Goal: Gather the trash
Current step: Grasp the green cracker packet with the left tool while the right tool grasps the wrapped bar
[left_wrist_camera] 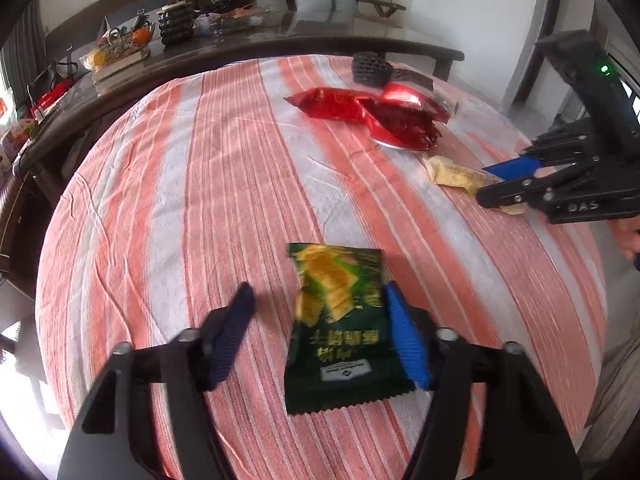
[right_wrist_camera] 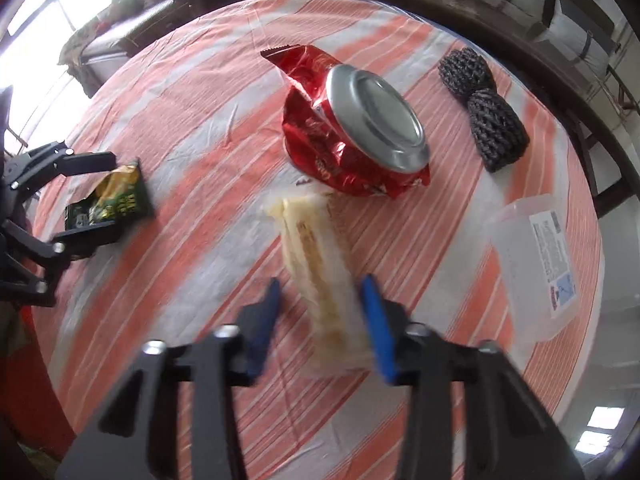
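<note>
A dark green snack wrapper (left_wrist_camera: 340, 320) lies flat on the striped cloth between the fingers of my left gripper (left_wrist_camera: 316, 292). Its right pad touches the wrapper's edge; the left pad stands clear, so the jaws are open. The same wrapper (right_wrist_camera: 112, 200) and left gripper (right_wrist_camera: 115, 196) show at the left of the right wrist view. A pale yellow wrapper (right_wrist_camera: 316, 260) runs lengthwise through my right gripper (right_wrist_camera: 321, 280), which is blurred and shut on it. From the left wrist view, that right gripper (left_wrist_camera: 483, 183) pinches the yellow wrapper (left_wrist_camera: 452, 174) at the table's right side.
A crumpled red foil bag (right_wrist_camera: 312, 132) with a round silvery metal piece (right_wrist_camera: 376, 120) on it lies mid-table. Two black knitted rolls (right_wrist_camera: 480, 108) sit behind it, and a clear plastic box (right_wrist_camera: 536, 264) at the right edge. A cluttered dark wooden table (left_wrist_camera: 240, 44) stands beyond.
</note>
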`<state>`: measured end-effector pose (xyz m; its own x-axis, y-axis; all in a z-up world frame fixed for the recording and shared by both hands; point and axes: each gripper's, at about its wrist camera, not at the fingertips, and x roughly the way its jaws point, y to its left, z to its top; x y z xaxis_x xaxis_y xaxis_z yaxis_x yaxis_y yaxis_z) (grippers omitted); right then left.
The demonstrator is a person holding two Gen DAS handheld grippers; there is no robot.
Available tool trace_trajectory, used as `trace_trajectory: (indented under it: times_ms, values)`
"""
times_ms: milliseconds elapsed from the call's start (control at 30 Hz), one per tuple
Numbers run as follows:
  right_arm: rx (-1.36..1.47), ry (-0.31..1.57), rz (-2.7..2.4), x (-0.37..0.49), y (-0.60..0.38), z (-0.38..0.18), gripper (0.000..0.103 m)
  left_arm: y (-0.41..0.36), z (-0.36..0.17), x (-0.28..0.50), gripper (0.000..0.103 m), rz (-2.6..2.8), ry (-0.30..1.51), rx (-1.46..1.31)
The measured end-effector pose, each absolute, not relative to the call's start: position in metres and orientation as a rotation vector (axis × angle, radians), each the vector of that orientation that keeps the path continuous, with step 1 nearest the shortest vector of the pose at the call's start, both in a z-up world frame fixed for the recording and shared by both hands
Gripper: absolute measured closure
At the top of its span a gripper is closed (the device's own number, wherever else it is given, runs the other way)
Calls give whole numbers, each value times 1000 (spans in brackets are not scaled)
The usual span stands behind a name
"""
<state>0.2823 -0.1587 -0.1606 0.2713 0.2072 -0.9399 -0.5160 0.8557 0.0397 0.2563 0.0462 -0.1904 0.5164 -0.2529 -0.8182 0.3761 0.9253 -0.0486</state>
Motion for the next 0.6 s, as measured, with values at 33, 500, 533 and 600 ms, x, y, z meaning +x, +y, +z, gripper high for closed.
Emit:
trace_trajectory:
  times_ms: [33,500,533,600]
  values:
    - [-266,1200,488,278,-161,-157,81,45,-190,256,60,-378,955,141]
    - [71,1130,413,203,-219,-140,82,30,-162,241,70,-315,851,171]
    - [78,1131,407,200,-222,-142,82,29,-161,241,70,-312,846,176]
    - [91,1128,393,193,-230,-144,82,26,-158,241,70,-306,833,187]
